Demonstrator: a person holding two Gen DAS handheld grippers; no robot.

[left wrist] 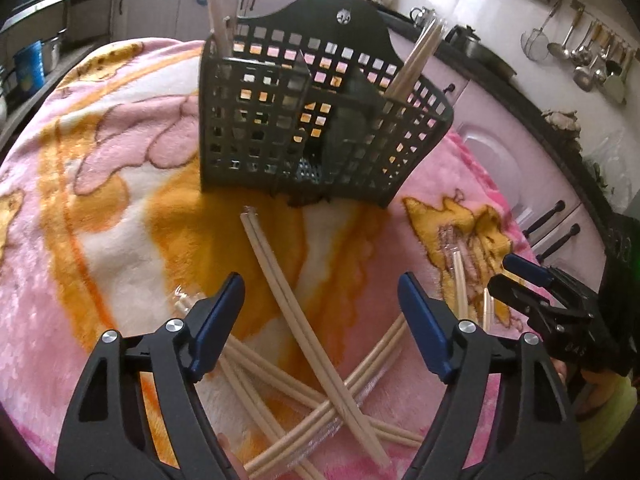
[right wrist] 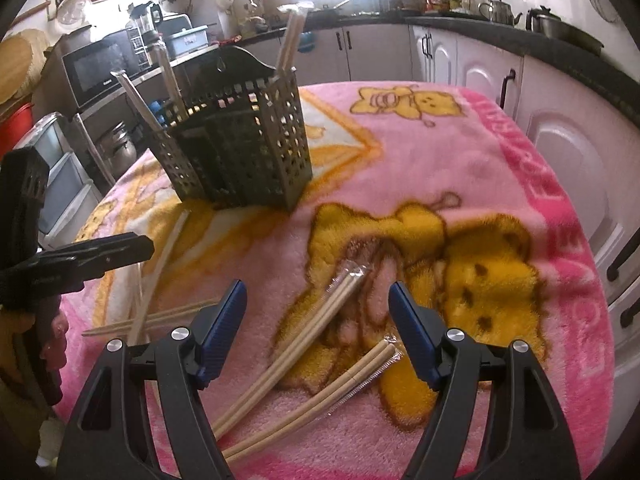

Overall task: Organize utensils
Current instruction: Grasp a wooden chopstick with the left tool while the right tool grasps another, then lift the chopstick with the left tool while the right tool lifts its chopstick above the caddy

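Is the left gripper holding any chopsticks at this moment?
No, the left gripper is open above the crossed chopsticks on the blanket, gripping nothing.

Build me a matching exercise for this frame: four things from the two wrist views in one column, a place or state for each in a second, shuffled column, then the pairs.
Things
1. black basket
2. crossed chopsticks
3. left gripper
4. wrapped pairs

Places or states
A. open, holding nothing
B. upright on the blanket, chopsticks standing in it
C. in clear sleeves, below the right gripper
D. loose heap below the left gripper

Pairs: 1-B, 2-D, 3-A, 4-C
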